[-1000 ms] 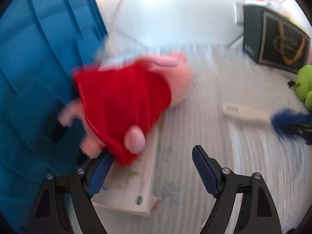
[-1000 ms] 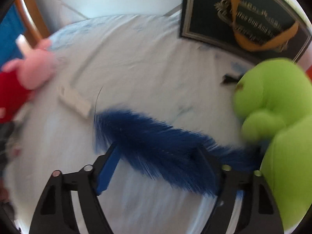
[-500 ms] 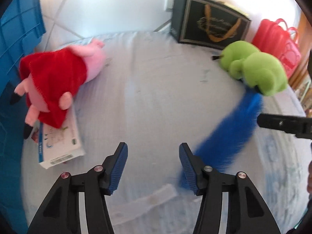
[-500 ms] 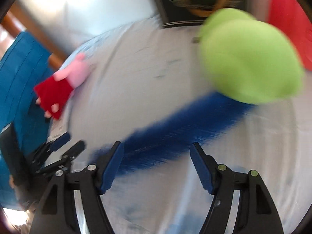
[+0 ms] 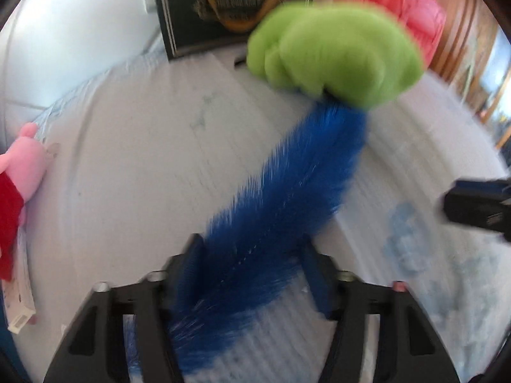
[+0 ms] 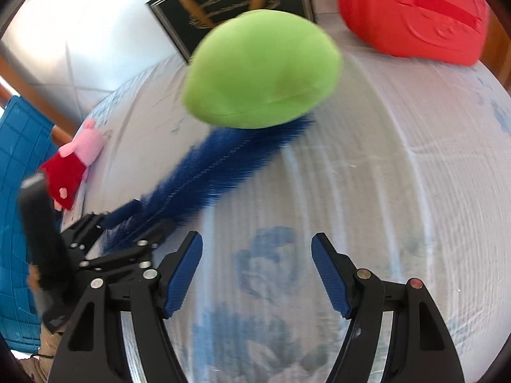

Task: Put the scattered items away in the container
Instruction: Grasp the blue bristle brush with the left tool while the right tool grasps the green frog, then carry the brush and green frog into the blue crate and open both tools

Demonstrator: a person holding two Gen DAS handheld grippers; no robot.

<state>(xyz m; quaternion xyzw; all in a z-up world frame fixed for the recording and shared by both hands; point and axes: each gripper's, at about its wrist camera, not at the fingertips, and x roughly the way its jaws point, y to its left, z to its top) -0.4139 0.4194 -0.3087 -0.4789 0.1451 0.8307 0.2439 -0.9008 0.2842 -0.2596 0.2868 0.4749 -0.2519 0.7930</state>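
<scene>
Blue furry tail (image 5: 281, 210) hides left gripper (image 5: 250, 274) pads, contact unclear | right gripper (image 6: 257, 274) spread

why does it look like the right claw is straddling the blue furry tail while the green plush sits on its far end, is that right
Not quite: it is the left claw that straddles the blue furry tail, as the left wrist view shows. The right claw is open over bare sheet. The green plush does sit on the tail's far end.
</scene>
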